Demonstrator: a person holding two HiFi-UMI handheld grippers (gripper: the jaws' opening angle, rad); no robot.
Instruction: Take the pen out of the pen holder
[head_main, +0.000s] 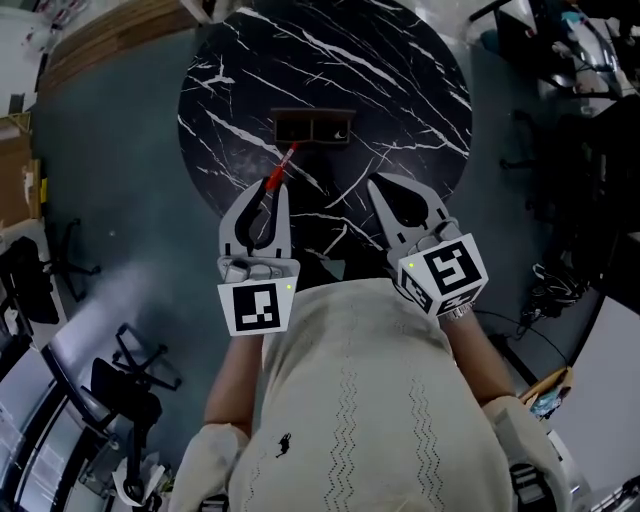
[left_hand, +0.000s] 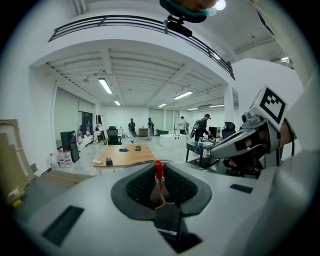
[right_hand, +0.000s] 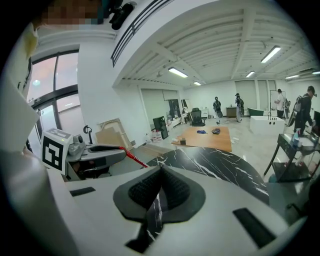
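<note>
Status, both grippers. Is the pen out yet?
Left gripper shut on red pen. Right gripper shut, empty. Pen looks out of the pen holder, tip near its edge. Nothing in the way.

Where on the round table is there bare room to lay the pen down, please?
The marble table is bare left of, right of and beyond the pen holder. It is crowded at the near edge, where the left gripper holds the pen and the right gripper hovers shut.
</note>
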